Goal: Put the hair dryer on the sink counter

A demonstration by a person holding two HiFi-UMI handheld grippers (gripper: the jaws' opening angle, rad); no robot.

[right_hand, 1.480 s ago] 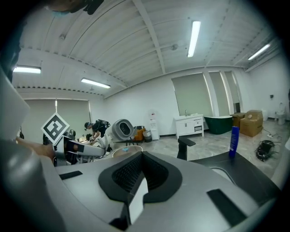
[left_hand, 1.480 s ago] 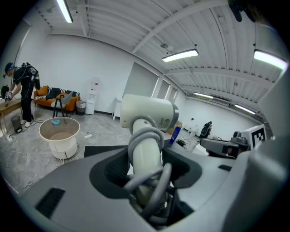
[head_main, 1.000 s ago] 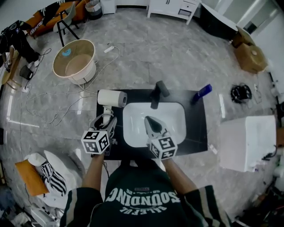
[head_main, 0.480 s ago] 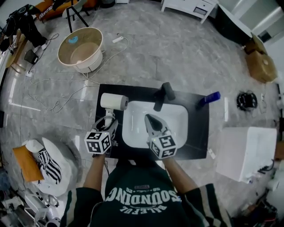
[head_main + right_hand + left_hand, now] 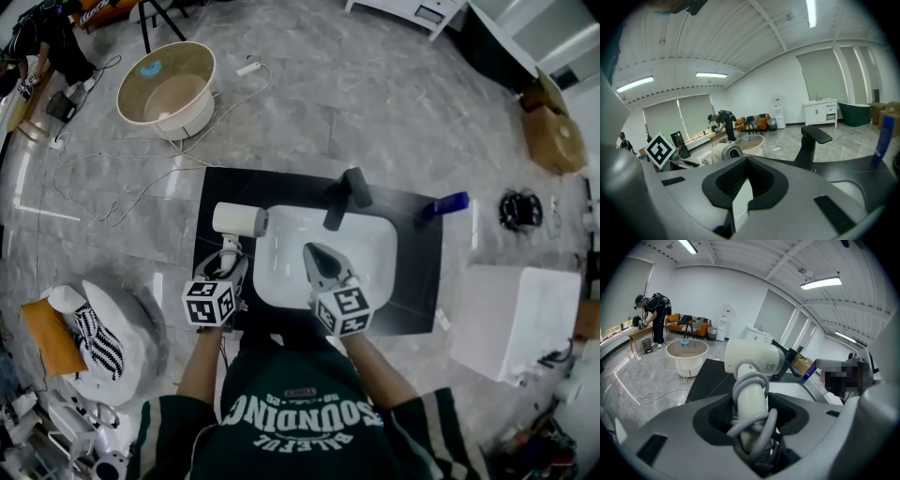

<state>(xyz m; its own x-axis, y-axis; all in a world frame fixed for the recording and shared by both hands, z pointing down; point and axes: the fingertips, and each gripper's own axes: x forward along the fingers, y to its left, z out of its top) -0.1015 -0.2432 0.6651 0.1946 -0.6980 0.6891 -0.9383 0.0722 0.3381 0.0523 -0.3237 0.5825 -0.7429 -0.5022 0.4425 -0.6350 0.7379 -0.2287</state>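
Note:
A white hair dryer (image 5: 239,219) is over the left strip of the black sink counter (image 5: 417,272), beside the white basin (image 5: 366,248). My left gripper (image 5: 225,262) is shut on its handle, which has the grey cord coiled round it. In the left gripper view the handle (image 5: 751,399) stands between the pads of the left gripper (image 5: 750,427), with the dryer's head (image 5: 752,357) pointing right. I cannot tell whether the dryer rests on the counter. My right gripper (image 5: 317,258) hangs over the basin, shut and empty; the right gripper view shows its jaws together, with the dryer (image 5: 726,152) to its left.
A black faucet (image 5: 342,197) stands behind the basin and a blue bottle (image 5: 445,204) at the counter's far right corner. On the floor are a round beige tub (image 5: 169,84), loose cables (image 5: 103,178) and a white box (image 5: 516,319). A person (image 5: 651,317) works at a far table.
Only the head camera has shifted a little. Both grippers and the hair dryer keep their places relative to the sink.

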